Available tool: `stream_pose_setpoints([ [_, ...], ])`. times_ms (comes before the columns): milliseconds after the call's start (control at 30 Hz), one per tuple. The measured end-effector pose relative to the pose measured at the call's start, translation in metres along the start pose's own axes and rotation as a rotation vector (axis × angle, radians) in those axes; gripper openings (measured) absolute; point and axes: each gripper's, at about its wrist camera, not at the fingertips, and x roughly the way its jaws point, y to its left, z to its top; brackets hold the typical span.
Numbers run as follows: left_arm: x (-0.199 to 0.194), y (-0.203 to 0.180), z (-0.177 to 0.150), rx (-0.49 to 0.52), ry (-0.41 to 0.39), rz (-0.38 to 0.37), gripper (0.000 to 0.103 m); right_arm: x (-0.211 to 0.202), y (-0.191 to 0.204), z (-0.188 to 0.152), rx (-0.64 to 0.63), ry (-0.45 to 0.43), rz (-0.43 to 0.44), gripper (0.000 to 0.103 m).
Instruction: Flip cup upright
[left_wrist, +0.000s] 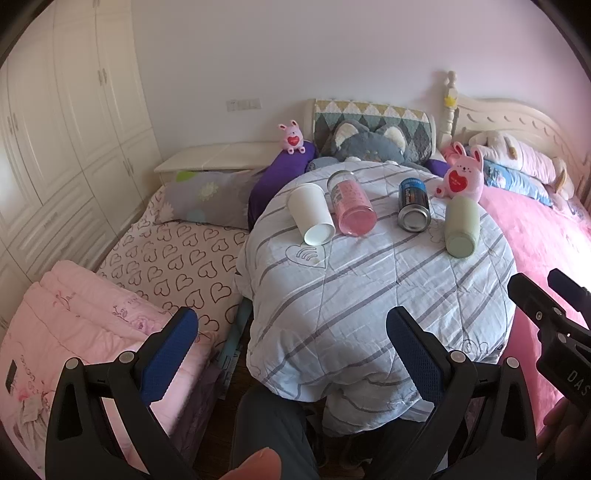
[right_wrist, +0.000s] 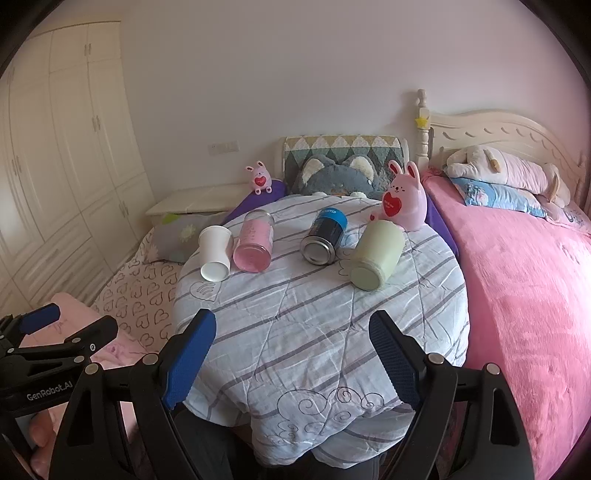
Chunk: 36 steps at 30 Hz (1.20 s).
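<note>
Several containers lie on their sides on a striped quilt (left_wrist: 369, 295) (right_wrist: 314, 332) over a round surface: a white paper cup (left_wrist: 310, 214) (right_wrist: 215, 253), a pink glass cup (left_wrist: 351, 203) (right_wrist: 254, 242), a blue can (left_wrist: 413, 205) (right_wrist: 325, 236) and a pale green cup (left_wrist: 461, 227) (right_wrist: 376, 256). Their bases face me. My left gripper (left_wrist: 291, 328) is open and empty, well short of them. My right gripper (right_wrist: 291, 332) is open and empty, also short of them. Each gripper shows at the other view's edge.
A pink rabbit toy (left_wrist: 461, 177) (right_wrist: 402, 201) stands behind the green cup. A grey plush cat (left_wrist: 365, 144) (right_wrist: 336, 177) lies behind the quilt. A pink bed (right_wrist: 517, 295) is on the right, a heart-print mattress (left_wrist: 177, 258) and wardrobe (left_wrist: 55, 147) on the left.
</note>
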Motion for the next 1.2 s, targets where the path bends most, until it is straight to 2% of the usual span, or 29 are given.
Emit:
stream_pose_setpoints([
  [333,0.013,0.007,0.004,-0.006,0.013,-0.011,0.103,0.005,0.003,0.001,-0.009,0.010,-0.008,0.086],
  [600,0.040,0.019,0.012,-0.007,0.036,-0.011,0.103,0.030,0.019,0.013,-0.045,0.039,-0.020,0.086],
  [833,0.072,0.029,0.026,-0.013,0.053,0.003,0.103,0.080,0.033,0.035,-0.063,0.094,-0.011,0.086],
  [1200,0.150,0.051,0.065,-0.060,0.083,0.059,0.103,0.177,0.054,0.068,-0.124,0.189,-0.002,0.086],
])
